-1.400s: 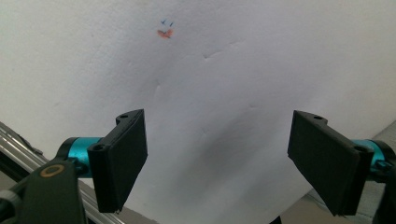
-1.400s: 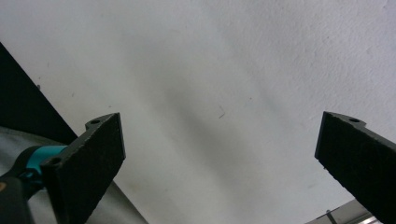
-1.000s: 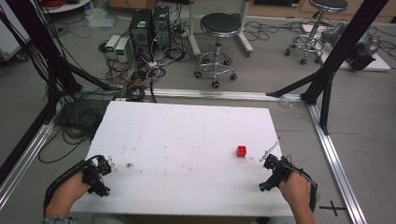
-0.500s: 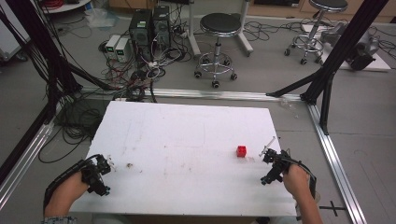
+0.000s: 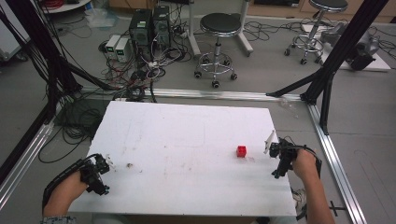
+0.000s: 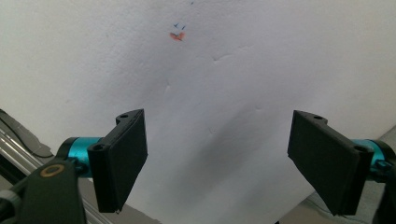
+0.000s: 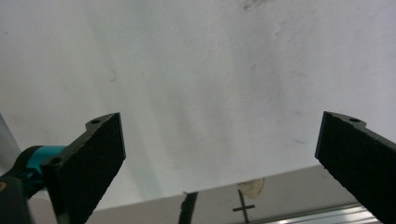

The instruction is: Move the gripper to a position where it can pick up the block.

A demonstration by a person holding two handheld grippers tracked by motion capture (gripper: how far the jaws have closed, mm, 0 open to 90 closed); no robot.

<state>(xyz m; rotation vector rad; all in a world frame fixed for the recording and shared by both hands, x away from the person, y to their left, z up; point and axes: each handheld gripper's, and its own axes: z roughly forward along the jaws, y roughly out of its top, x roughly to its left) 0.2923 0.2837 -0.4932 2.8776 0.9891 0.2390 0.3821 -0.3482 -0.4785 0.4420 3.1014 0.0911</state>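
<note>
White surface (image 5: 187,140) carries one red cube (image 5: 241,151), right of centre, untouched. Right gripper (image 5: 275,156) is just beside the cube at the right edge, jaws wide apart and empty, probably staged to reach it. Left gripper (image 5: 95,170) sits at the near-left corner, well apart, jaws likewise wide and empty, apparently parked.

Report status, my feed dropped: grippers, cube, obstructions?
Left gripper open, empty. Right gripper open, empty. Red cube alone on white table, nothing blocking it.

Hand-held gripper (image 7: 219,158) — jaws wide — over white table (image 7: 196,70).
</note>
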